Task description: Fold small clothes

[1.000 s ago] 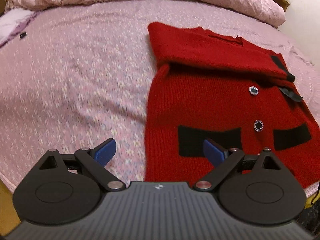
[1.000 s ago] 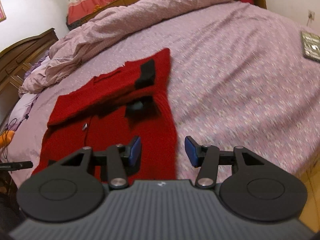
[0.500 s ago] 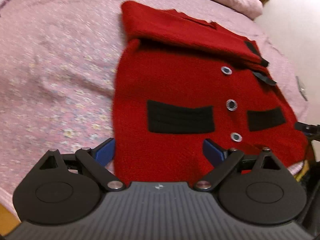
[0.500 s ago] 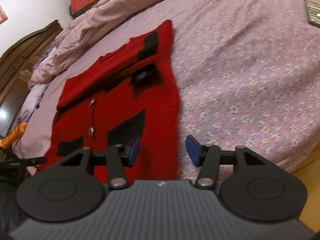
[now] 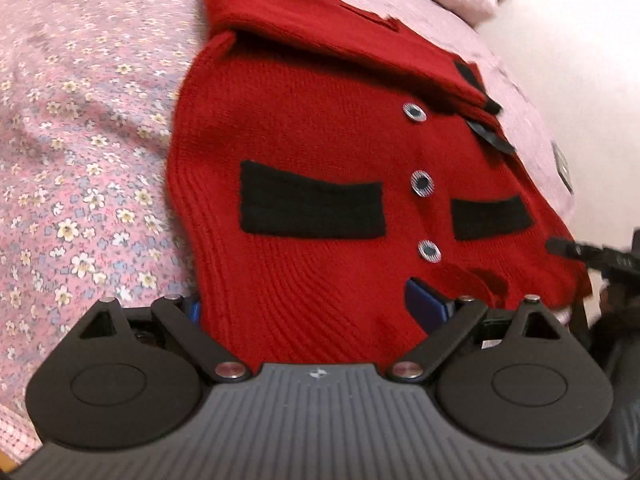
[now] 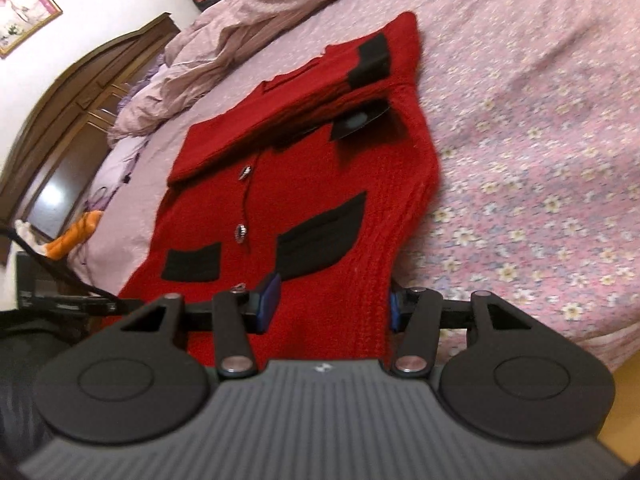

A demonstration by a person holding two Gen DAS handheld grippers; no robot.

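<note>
Both jaws parted, straddling the hem corners: left hand-held gripper [image 5: 304, 308], right hand-held gripper [image 6: 330, 300] (nothing pinched yet). Cardigan [image 5: 320, 152] flat on bed [image 5: 80, 140]. Close both evenly, lift together, fold hem toward collar.

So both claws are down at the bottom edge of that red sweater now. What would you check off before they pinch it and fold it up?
1. Sleeves already folded across the top of the red cardigan: ok.
2. Left gripper straddles the hem near its own corner, jaws apart: ok.
3. Right gripper straddles the hem at the other corner, jaws apart: ok.
4. Fabric pinched yet: not ok, neither pair of pads presses on the knit.
5. Hem lying flat: not ok, a small wrinkle sits beside the lowest button.
6. Bedspread beyond the cardigan free for the fold: ok, only the duvet farther back.
</note>
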